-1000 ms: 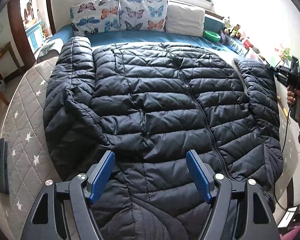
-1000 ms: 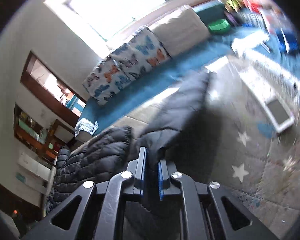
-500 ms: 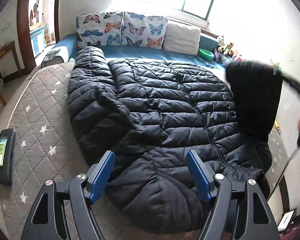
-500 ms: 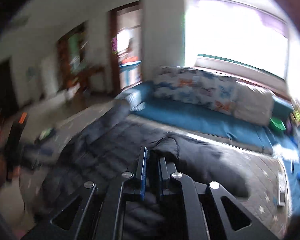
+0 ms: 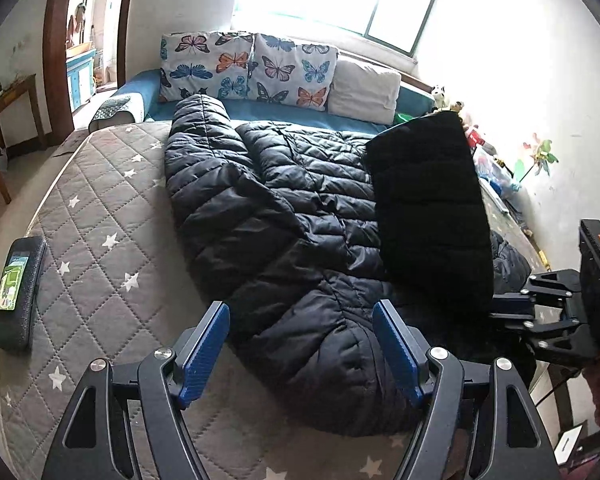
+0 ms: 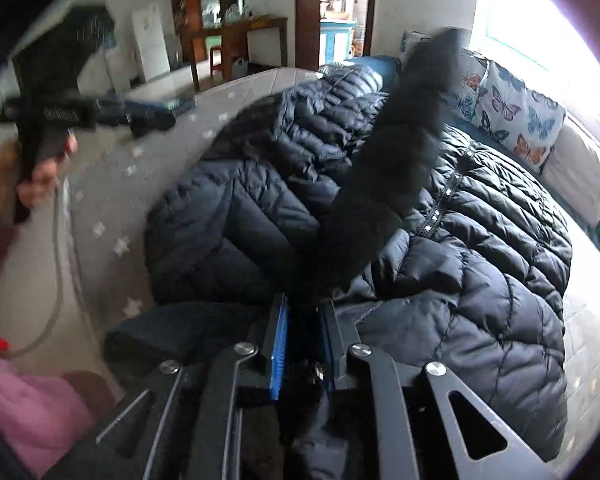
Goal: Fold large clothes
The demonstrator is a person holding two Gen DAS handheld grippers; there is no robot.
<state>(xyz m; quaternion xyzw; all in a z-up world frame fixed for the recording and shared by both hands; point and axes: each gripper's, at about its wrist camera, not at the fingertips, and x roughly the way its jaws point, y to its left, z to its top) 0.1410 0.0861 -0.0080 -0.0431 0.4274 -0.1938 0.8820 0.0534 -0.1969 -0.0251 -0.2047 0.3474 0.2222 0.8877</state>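
A large black quilted puffer jacket [image 5: 300,208] [image 6: 480,240] lies spread on the grey star-patterned mattress [image 5: 100,208]. Its left sleeve [image 5: 204,152] is folded in over the body. The right sleeve [image 5: 428,208] [image 6: 400,152] stands up in the air above the jacket's right half. My right gripper [image 6: 305,304] [image 5: 496,308] has that sleeve's end between its pads, and its jaws are opening. My left gripper [image 5: 300,312] [image 6: 160,114] hangs open over the jacket's hem near the bed's front edge, with nothing in it.
Butterfly pillows [image 5: 248,68] and a white pillow [image 5: 364,88] line the blue headboard end. A black phone case [image 5: 18,288] lies on the mattress at the left. Toys and clutter [image 5: 492,160] run along the right wall. A wooden table [image 5: 4,96] stands left of the bed.
The right gripper swung the right sleeve up off the bed's far right side and over the jacket. The left gripper pulled back toward the bed's front edge, still open.
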